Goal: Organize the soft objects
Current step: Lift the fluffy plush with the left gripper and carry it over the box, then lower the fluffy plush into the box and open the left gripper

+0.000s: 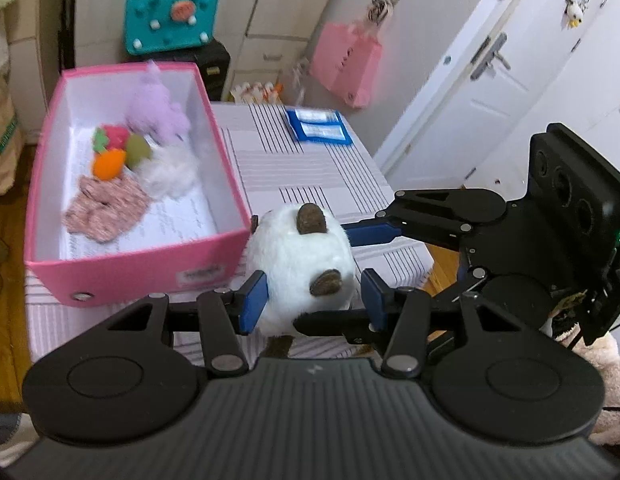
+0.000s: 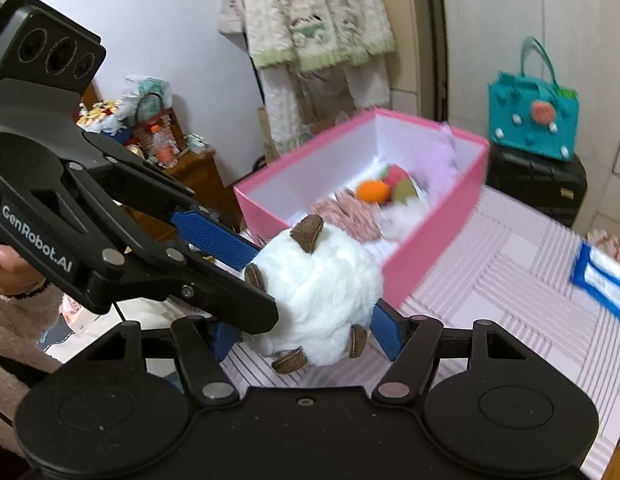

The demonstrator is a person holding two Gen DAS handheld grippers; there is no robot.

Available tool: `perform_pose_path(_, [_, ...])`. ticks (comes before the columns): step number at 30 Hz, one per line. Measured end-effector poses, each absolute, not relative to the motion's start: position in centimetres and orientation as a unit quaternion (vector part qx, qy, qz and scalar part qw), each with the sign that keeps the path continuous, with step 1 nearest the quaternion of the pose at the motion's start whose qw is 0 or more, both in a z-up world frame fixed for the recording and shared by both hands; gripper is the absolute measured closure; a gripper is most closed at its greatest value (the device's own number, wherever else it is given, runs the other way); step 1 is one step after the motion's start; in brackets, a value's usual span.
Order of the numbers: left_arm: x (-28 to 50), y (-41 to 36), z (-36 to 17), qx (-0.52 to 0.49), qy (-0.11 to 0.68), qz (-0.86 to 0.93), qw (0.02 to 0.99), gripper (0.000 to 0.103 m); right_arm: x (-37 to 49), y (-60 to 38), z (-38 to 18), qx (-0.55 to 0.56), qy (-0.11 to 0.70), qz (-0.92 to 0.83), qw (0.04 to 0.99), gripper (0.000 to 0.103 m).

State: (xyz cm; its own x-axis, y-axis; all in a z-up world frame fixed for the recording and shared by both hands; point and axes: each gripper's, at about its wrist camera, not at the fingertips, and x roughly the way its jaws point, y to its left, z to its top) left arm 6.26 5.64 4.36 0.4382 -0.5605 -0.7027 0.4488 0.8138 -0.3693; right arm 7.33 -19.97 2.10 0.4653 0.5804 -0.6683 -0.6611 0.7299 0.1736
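Observation:
A white plush toy with brown ears is held above the striped table, just right of the pink box. My left gripper is shut on it from both sides. My right gripper is shut on the same plush toy; its fingers reach in from the right in the left wrist view. The pink box holds a purple plush, a white fluffy piece, small felt fruits and a pink knitted piece.
The striped tablecloth covers the table. A blue packet lies at its far side. A teal bag sits on a black case behind. A pink bag hangs on the wall. A white door stands at right.

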Motion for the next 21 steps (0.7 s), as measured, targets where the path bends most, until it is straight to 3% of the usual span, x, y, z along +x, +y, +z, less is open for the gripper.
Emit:
perform_pose_path(11, [7.3,9.9,7.4,-0.091,0.337,-0.274,0.896,0.054,9.3,-16.8,5.6,-0.084,0.277,0.366,0.885,0.030])
perform_pose_path(21, [13.0,11.1,5.6,-0.096,0.302,-0.241,0.917,0.054,14.2,-14.3,5.0,-0.145,0.202,0.346,0.905,0.030])
